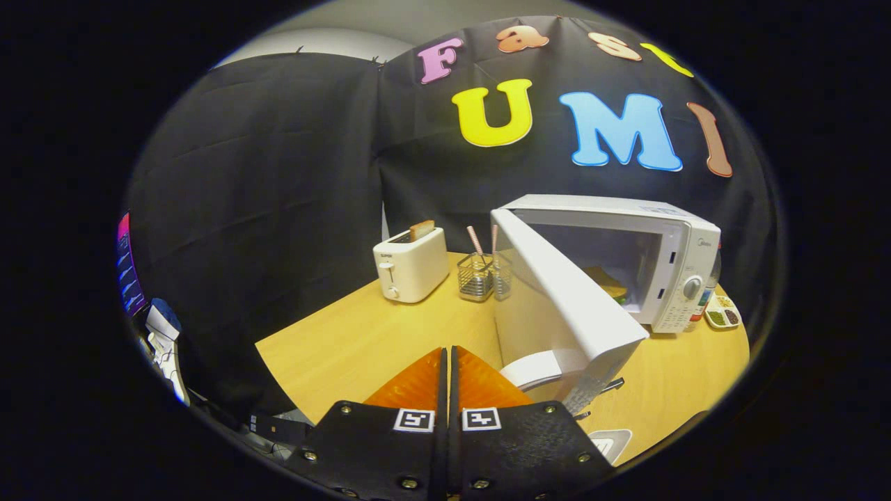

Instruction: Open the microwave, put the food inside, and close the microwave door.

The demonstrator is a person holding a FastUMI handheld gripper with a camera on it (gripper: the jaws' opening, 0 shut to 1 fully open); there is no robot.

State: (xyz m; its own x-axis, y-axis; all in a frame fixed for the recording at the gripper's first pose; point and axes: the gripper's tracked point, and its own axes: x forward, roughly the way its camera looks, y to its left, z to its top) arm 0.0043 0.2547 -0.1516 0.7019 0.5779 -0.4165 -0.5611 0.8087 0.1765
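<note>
Toaster (411, 265), utensil caddy (478, 277), condiment tray (722, 312)

We see the gripper (449, 369) with its two fingers (418, 383) pressed flat together, no gap between them and nothing held. The fingers point forward and slightly downward, tips level with each other. Each finger's base plate carries a square marker. No hand or sleeve is discernible behind the mount.

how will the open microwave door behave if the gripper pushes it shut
The microwave door looks like a stiff panel hinged on one side, so it should swing rather than flex. It likely moves easily. The gripper, fingers closed and empty, sits beside its outer face, so a sideways nudge may do.
</note>
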